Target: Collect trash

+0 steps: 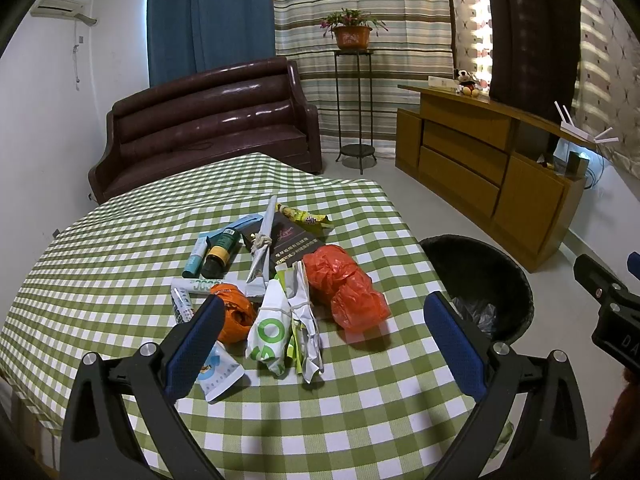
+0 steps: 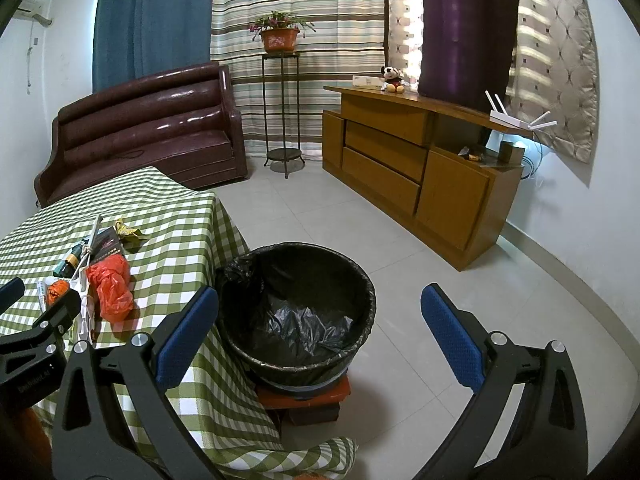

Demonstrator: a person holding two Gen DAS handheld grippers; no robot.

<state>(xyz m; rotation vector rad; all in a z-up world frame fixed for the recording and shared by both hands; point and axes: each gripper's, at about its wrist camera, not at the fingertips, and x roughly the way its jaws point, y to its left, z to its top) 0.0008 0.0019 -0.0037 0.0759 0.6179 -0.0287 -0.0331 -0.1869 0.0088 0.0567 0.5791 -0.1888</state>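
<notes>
Both claws gape wide and empty: left claw (image 1: 320, 336) over the trash pile (image 1: 280, 280), right claw (image 2: 320, 332) above the bin (image 2: 296, 312).

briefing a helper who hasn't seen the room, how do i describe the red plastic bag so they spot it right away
Start at the table with the green and white checked cloth and find the pile of trash in its middle. The red plastic bag lies on the side of the pile nearest the black-lined bin. It is the only crumpled, shiny, translucent red lump; the orange bundle across the pile is smaller and duller.
</notes>
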